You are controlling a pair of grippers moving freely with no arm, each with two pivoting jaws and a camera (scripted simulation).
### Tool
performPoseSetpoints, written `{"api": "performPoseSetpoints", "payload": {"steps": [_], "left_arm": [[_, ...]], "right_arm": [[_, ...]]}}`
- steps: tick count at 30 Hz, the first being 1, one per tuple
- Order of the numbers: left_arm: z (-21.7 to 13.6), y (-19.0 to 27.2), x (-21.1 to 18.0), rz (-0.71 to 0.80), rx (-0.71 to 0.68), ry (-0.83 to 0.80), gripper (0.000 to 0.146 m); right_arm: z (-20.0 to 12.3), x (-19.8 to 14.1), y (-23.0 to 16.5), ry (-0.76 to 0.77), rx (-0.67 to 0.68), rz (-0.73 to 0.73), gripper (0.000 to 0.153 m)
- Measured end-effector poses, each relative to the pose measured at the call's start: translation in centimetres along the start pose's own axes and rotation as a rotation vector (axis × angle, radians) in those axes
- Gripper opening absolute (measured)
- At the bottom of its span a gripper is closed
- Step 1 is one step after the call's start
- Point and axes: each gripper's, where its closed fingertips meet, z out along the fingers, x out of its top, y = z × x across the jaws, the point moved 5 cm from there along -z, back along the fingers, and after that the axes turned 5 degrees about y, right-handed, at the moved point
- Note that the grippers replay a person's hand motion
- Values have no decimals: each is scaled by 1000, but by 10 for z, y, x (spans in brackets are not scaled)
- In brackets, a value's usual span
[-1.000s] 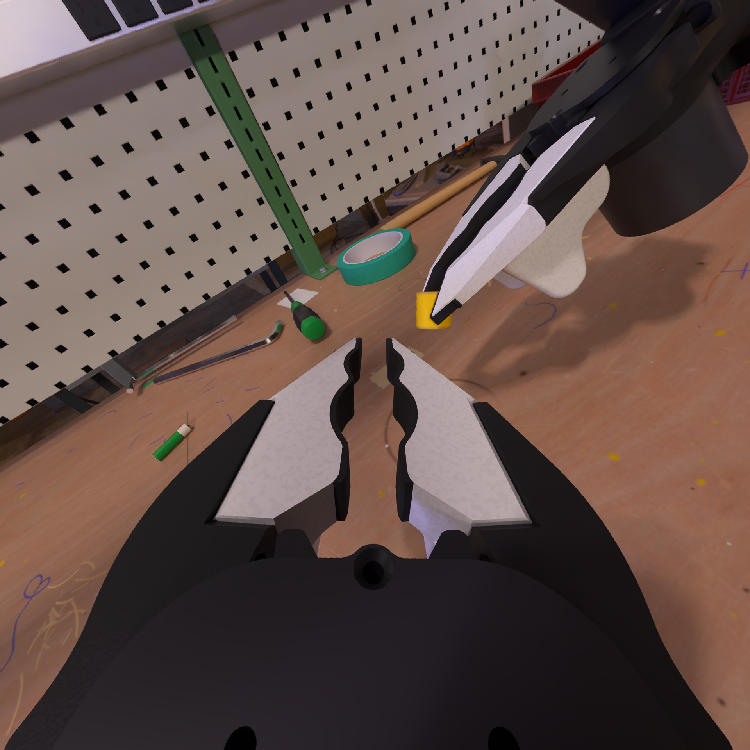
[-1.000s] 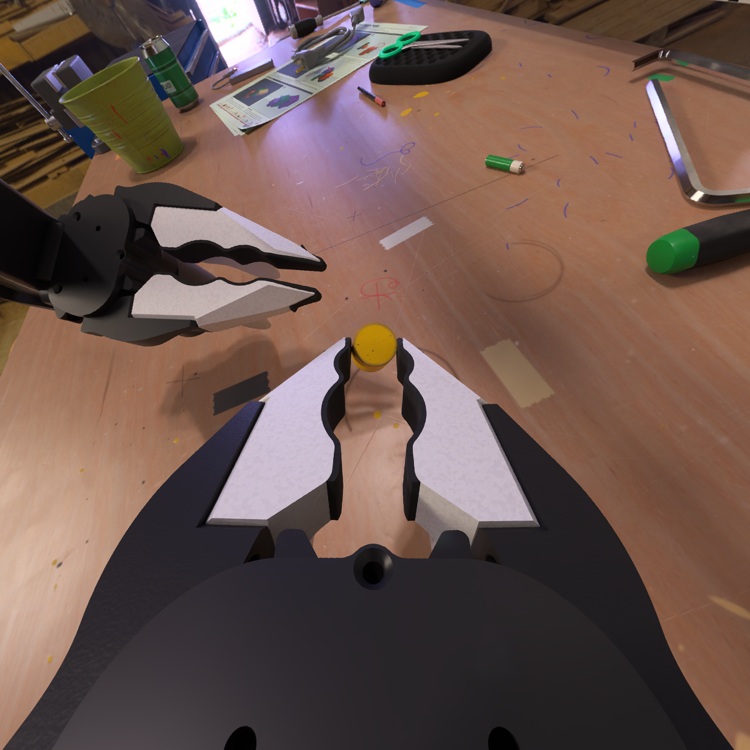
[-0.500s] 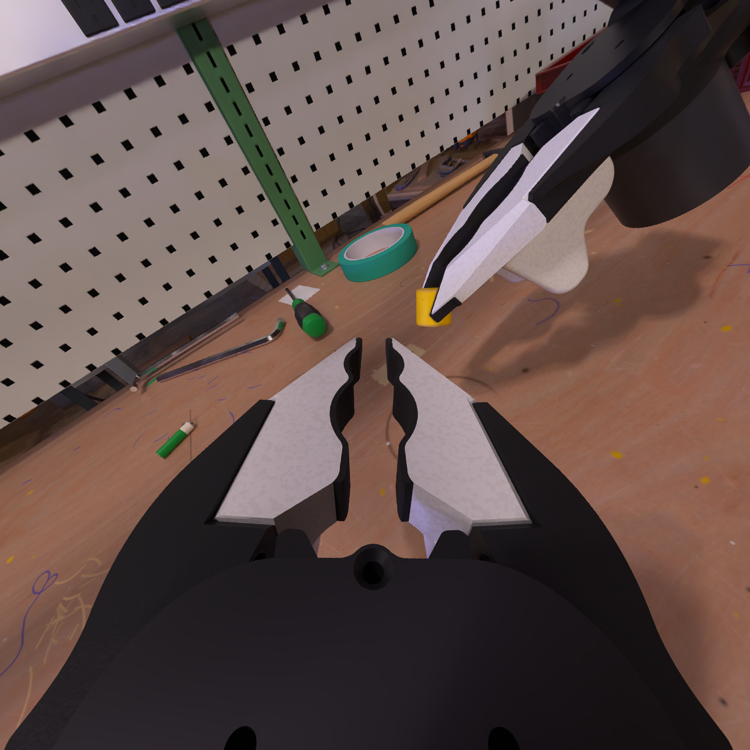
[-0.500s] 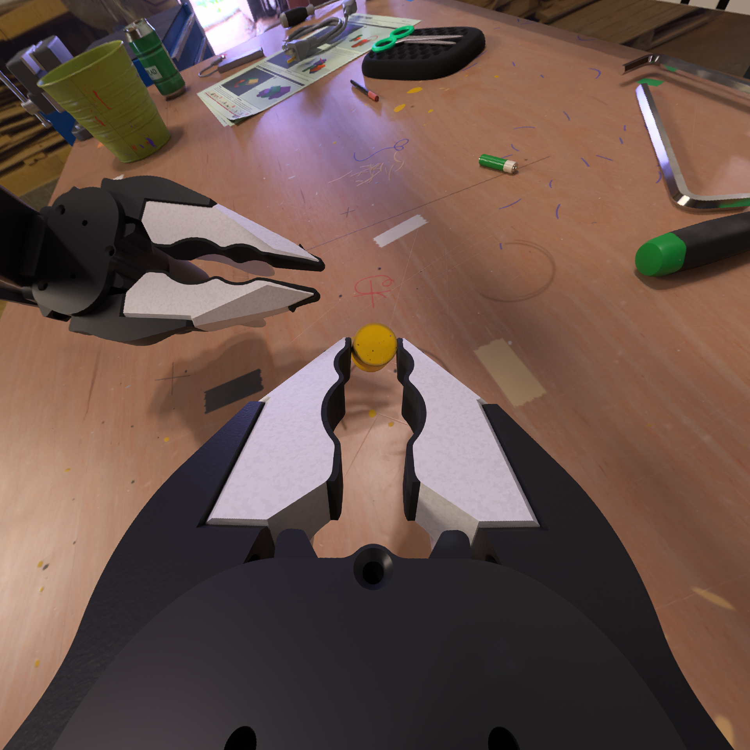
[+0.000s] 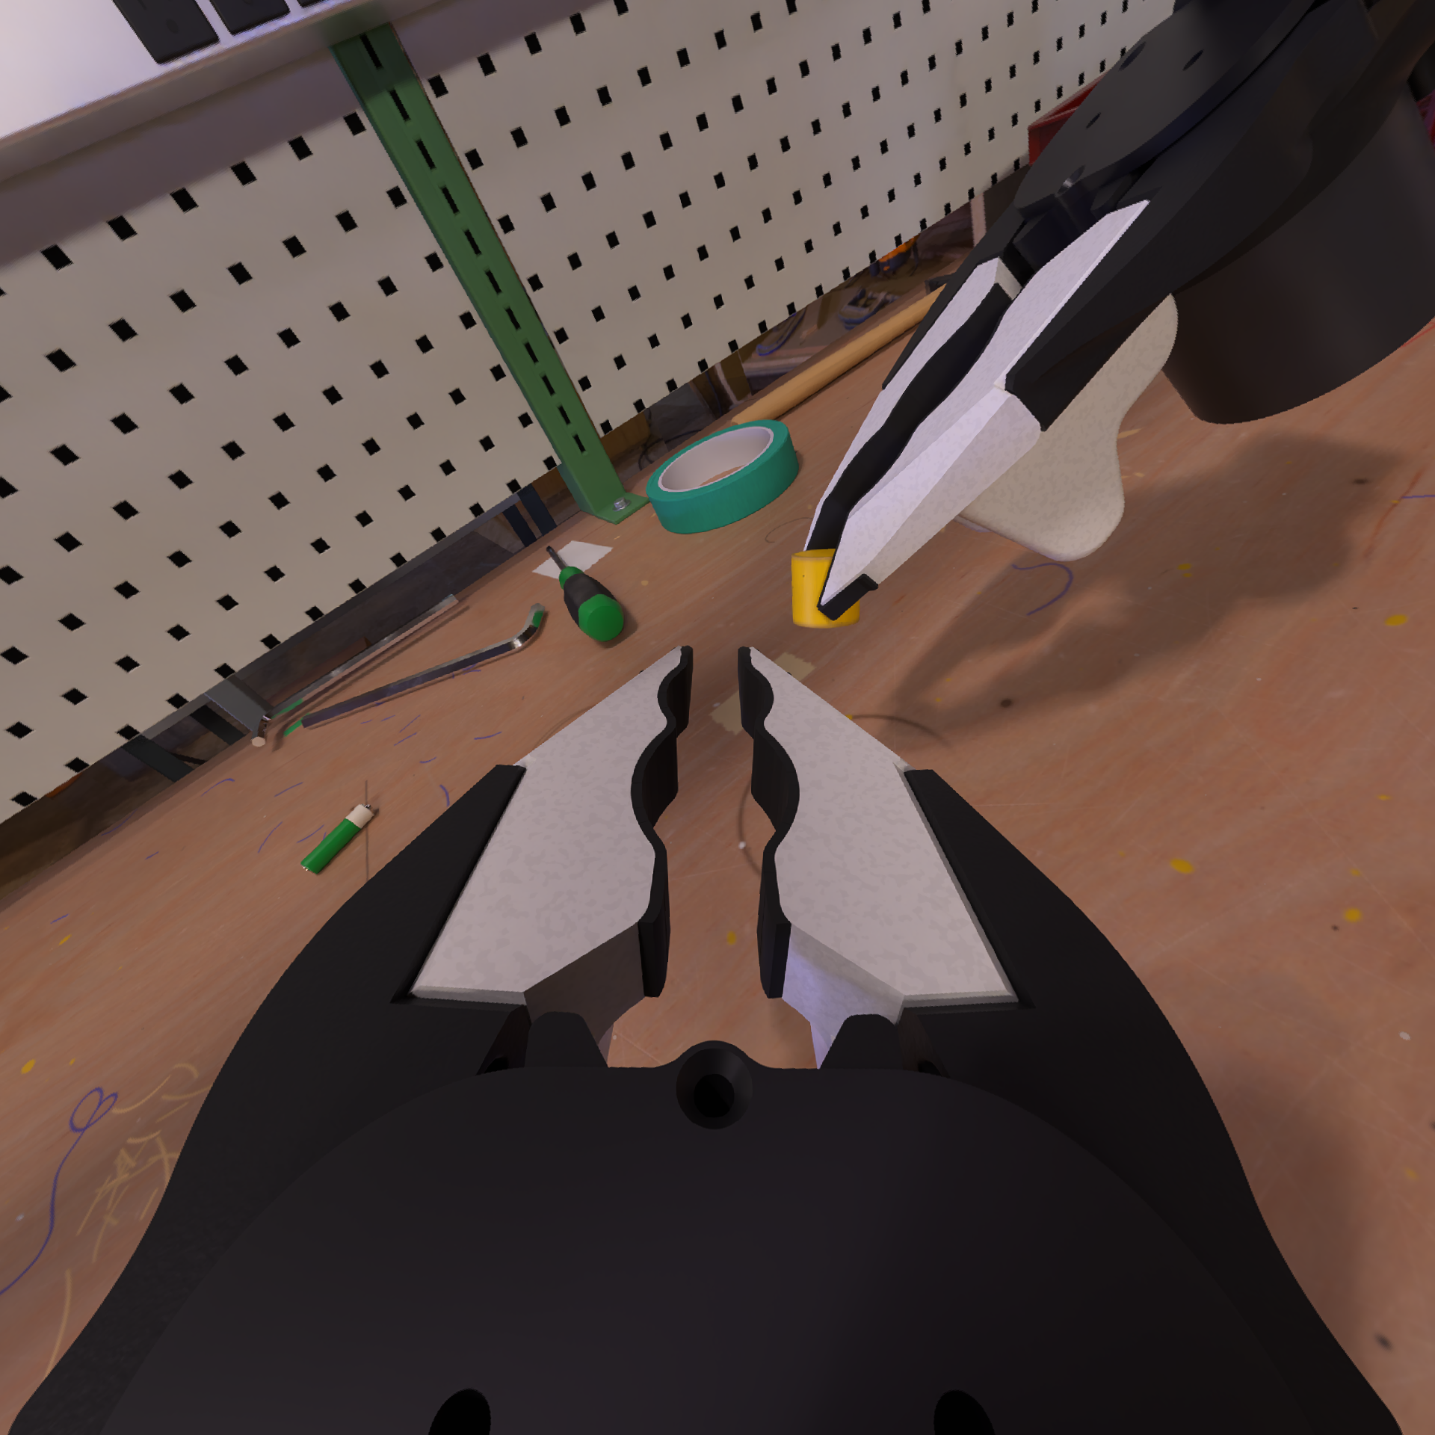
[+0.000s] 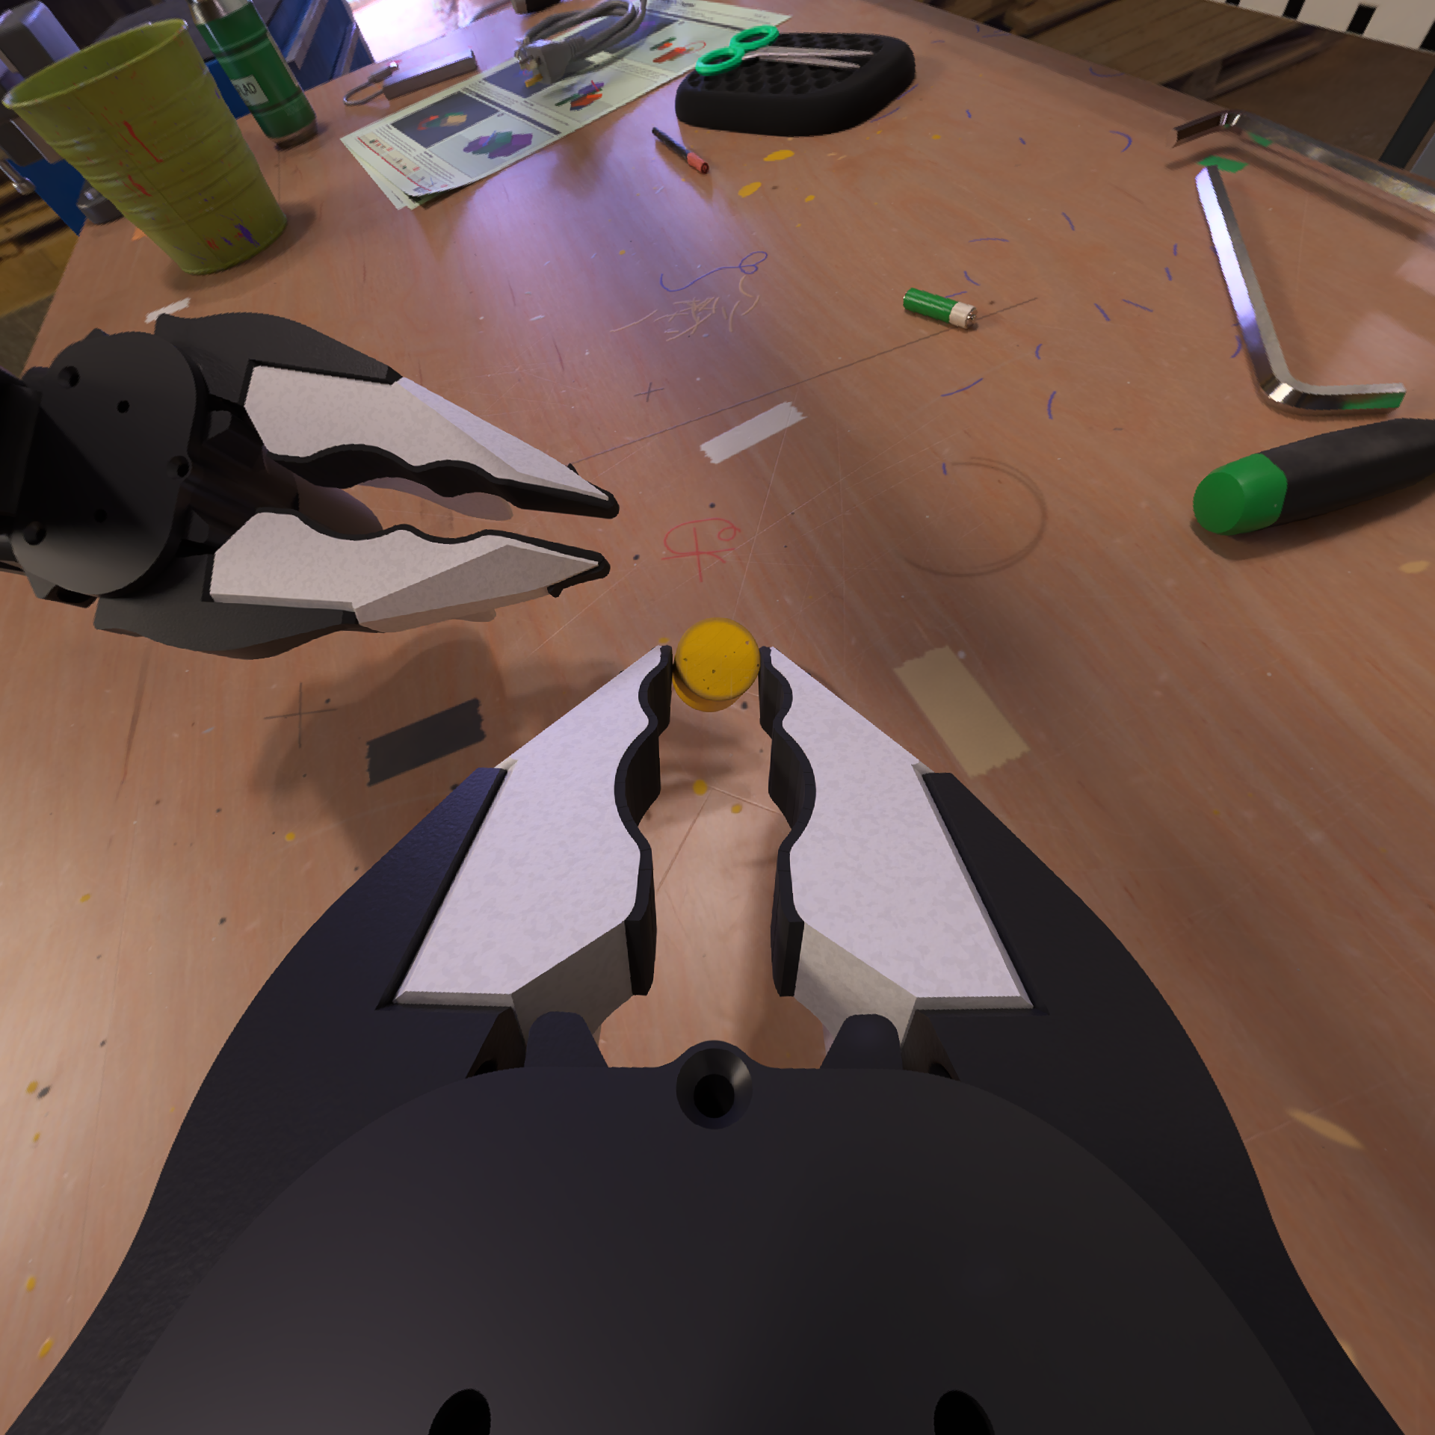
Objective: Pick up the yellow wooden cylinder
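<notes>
Yellow wooden cylinder [image 6: 715, 661], one, pinched by right claw [image 6: 713, 669]

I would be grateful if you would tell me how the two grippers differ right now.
The right gripper is shut on the yellow wooden cylinder, tips pointing steeply down at the workbench; the left gripper holds nothing, a narrow gap between its fingertips. It hovers beside the cylinder, roughly level. Both have black bodies and pale fingers.

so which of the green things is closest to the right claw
The green-capped screwdriver, lying just right of the right claw; the green battery, cup and scissors sit farther up the table.
</notes>
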Motion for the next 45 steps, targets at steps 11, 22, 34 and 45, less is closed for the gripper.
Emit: {"api": "performPoseSetpoints", "payload": {"steps": [11,22,34,45], "left_arm": [[1,-1,1,-27,9,-13,11],[-1,-9,5,-148,47,10,11],[-2,-12,2,-202,26,39,11],[0,-9,0,-127,0,47,11]], "right_arm": [[0,4,-2,8,-52,-62,22],[5,10,-7,78,-69,-48,22],[4,14,-12,55,-87,-131,22],[1,15,-10,52,-45,-122,22]]}}
